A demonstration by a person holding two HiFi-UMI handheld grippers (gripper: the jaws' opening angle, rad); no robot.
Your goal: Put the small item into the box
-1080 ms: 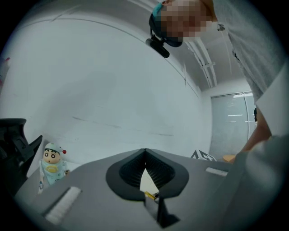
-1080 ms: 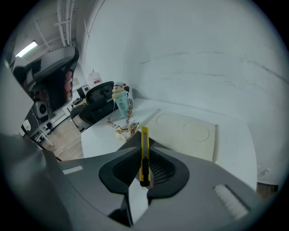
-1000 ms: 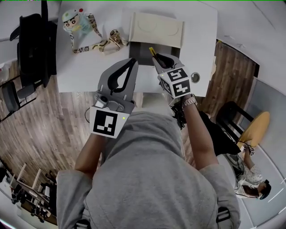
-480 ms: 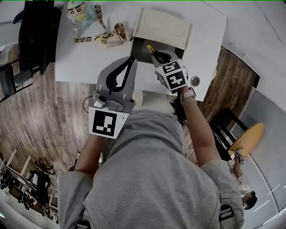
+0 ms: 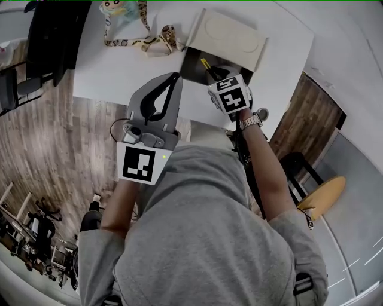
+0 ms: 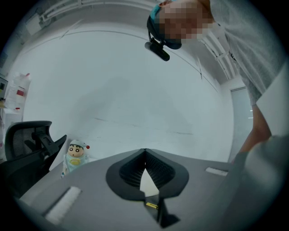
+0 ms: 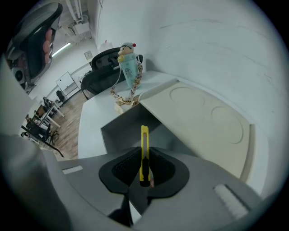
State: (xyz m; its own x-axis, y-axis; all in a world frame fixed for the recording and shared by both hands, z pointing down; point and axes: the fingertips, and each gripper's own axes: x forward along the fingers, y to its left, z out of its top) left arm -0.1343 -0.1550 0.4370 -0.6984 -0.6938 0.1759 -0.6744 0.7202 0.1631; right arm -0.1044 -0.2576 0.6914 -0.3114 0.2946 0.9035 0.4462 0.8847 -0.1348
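A small yellow utility knife (image 5: pixel 206 63) (image 7: pixel 144 135) sticks out from my right gripper (image 5: pixel 214 75) (image 7: pixel 145 157), whose jaws are shut on its black slider end. The blade end points down into the dark inside of the open grey box (image 5: pixel 192 67) (image 7: pixel 122 127) on the white table (image 5: pixel 108 72). The box's beige lid (image 5: pixel 232 37) (image 7: pixel 203 117) leans back behind it. My left gripper (image 5: pixel 175 77) (image 6: pixel 144 152) hovers to the left of the box over the table's near edge, shut with nothing in it.
A cartoon-figure bottle (image 5: pixel 119 7) (image 7: pixel 128 63) (image 6: pixel 75 153) with a patterned lanyard (image 5: pixel 152 43) lies at the table's far left. A black office chair (image 5: pixel 51 36) stands left of the table. A small round object (image 5: pixel 261 113) sits near the table's right edge.
My right gripper has sunk with the knife toward the box opening and rolled a little. The left gripper has stayed about where it was.
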